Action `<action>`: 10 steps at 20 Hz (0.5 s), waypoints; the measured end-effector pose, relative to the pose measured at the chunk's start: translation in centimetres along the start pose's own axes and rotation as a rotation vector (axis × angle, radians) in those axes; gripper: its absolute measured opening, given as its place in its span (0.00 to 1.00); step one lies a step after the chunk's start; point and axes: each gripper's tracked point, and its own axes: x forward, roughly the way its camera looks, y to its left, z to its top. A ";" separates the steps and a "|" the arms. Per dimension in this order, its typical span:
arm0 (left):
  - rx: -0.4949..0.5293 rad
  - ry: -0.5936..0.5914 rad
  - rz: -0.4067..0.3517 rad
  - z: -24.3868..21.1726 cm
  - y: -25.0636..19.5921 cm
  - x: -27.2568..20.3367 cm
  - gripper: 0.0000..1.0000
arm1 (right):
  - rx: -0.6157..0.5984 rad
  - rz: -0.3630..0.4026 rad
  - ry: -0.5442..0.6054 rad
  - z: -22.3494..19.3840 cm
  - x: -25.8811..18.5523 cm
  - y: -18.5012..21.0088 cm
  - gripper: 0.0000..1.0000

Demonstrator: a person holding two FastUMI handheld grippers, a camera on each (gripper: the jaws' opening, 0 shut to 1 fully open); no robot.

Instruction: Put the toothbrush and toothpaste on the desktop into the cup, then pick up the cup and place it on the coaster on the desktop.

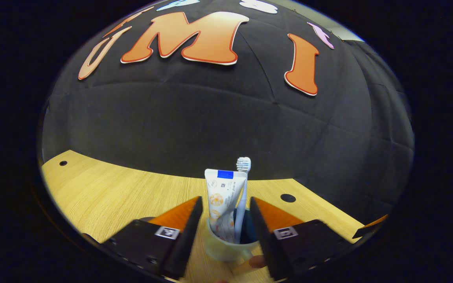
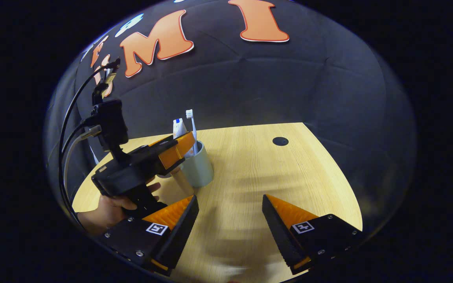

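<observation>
In the left gripper view, the left gripper [image 1: 226, 220] has its jaws spread, and the pale grey-green plastic cup [image 1: 228, 245] sits between its two fingers [image 1: 189, 232], close to both. Whether either finger actually touches the cup wall cannot be told from this view. Standing in the cup are the white toothpaste tube with a blue band and orange print [image 1: 223, 200], leaning slightly, and just to its right the white toothbrush with white-and-blue bristles [image 1: 243, 188], head up. Both rise above the fingertips. The cup rests on the light wooden tabletop [image 1: 112, 192], which has a round dark hole ahead and to the right of the gripper.

In the right gripper view, the right gripper [image 2: 230, 220] hangs over bare tabletop [image 2: 258, 169] with its jaws wide apart and nothing between them. Ahead and to its left stands the cup [image 2: 199, 169], with the toothpaste tube [image 2: 177, 127] and toothbrush [image 2: 190, 122] sticking up out of it. The left gripper [image 2: 181, 147] reaches the cup from the left at rim height, held by a person's hand [image 2: 110, 208] low at the left edge, with cables trailing up from its body. The right gripper is well apart from the cup.
</observation>
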 end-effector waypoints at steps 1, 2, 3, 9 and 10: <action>0.014 0.003 -0.006 0.3 0.0 -1.0 0.96 | 0.004 -0.005 -0.001 0.0 -0.1 -0.2 0.99; 0.027 0.005 -0.013 0.4 0.0 -1.0 0.98 | 0.010 -0.010 -0.003 0.1 -0.2 -0.2 0.99; 0.042 0.005 -0.016 0.8 0.2 -1.4 0.98 | 0.017 -0.015 -0.003 0.3 -0.2 -0.2 0.99; 0.097 -0.001 -0.003 4.6 2.9 -5.9 0.97 | -0.001 -0.022 -0.024 2.6 -0.9 1.5 0.99; 0.108 0.000 0.001 5.1 3.3 -6.9 0.97 | -0.013 -0.021 -0.022 3.0 -0.9 1.9 0.98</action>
